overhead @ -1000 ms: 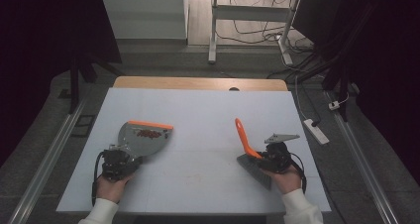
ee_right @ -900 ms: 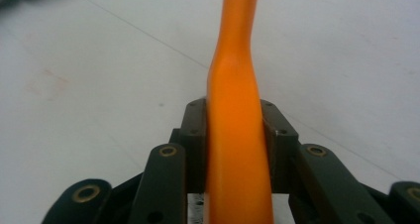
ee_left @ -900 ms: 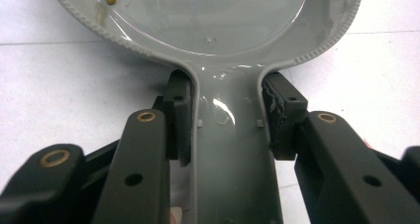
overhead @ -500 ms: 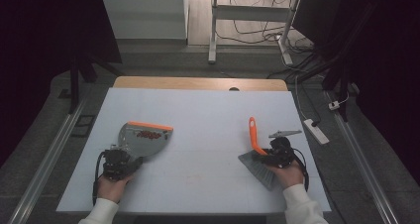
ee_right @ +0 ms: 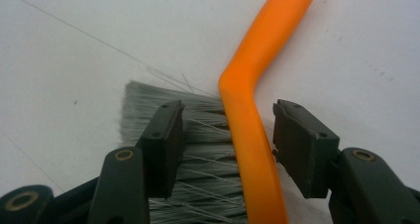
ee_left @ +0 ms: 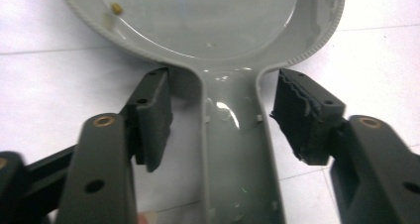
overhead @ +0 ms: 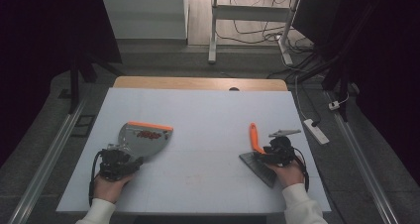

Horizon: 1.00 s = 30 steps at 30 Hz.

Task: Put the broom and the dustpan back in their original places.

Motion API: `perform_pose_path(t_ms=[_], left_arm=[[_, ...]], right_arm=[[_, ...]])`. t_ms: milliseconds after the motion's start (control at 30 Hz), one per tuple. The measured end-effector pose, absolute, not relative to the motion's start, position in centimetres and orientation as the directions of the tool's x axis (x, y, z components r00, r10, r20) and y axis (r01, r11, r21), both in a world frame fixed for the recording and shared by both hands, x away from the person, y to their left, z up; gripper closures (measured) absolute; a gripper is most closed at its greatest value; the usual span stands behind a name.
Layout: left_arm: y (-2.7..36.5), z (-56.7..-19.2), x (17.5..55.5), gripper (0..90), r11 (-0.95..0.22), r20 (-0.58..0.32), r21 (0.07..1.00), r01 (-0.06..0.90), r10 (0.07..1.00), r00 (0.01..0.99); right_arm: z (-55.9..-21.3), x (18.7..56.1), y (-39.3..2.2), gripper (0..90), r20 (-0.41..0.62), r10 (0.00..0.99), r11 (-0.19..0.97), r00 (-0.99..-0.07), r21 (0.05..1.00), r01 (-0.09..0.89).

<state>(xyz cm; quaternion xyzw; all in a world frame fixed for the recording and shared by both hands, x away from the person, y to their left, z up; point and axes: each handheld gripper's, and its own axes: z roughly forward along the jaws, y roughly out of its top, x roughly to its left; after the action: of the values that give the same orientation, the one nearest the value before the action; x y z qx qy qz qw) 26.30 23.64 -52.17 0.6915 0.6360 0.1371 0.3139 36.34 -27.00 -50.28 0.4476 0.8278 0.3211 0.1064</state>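
Observation:
A grey dustpan (overhead: 144,137) with an orange front lip lies on the white table (overhead: 208,115) at the left. Its handle (ee_left: 233,135) runs between the jaws of my left gripper (overhead: 119,160) (ee_left: 223,117). Those jaws have just been opening, and a gap shows at each pad. A few crumbs (ee_left: 116,8) lie in the pan. At the right a brush (overhead: 255,137) with an orange handle (ee_right: 252,110) and grey bristles (ee_right: 198,135) lies flat on the table. My right gripper (overhead: 270,152) (ee_right: 230,115) straddles it; its jaws have just been opening and clear the handle.
The table's wooden far edge (overhead: 198,83) has a small hole. Beyond it are a metal stand (overhead: 213,30) and cables on the floor. A white power strip (overhead: 317,131) lies on the floor at the right. Rails run along both sides of the table.
The brush, earlier held with its handle raised, has moved right and come down flat on the table. The dustpan and the left hand have stayed in place.

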Motion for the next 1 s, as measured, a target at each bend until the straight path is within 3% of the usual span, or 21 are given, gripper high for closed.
perform_pose_path(t_ms=[200, 333, 667, 1000], left_arm=[[24.3, -51.1, 25.5, 36.0, -0.074, -0.140, 0.637, 0.767, 0.968, 0.210], [24.1, -50.3, 25.0, 37.1, -0.159, -0.113, 0.685, 0.711, 0.941, 0.320], [22.1, -49.8, 25.0, 36.7, -0.294, -0.135, 0.732, 0.615, 0.822, 0.554], [21.6, -50.0, 25.5, 36.0, -0.316, -0.167, 0.733, 0.603, 0.775, 0.609]], right_arm=[[-49.5, 35.2, -26.9, 44.4, 0.071, 0.776, 0.428, -0.627, 0.672, 0.605], [-49.0, 34.5, -26.6, 44.8, 0.070, 0.736, 0.444, -0.674, 0.702, 0.557], [-48.7, 32.7, -25.1, 46.2, 0.030, 0.647, 0.488, -0.762, 0.752, 0.443], [-48.4, 31.5, -23.7, 46.2, 0.015, 0.568, 0.503, -0.823, 0.785, 0.361]])
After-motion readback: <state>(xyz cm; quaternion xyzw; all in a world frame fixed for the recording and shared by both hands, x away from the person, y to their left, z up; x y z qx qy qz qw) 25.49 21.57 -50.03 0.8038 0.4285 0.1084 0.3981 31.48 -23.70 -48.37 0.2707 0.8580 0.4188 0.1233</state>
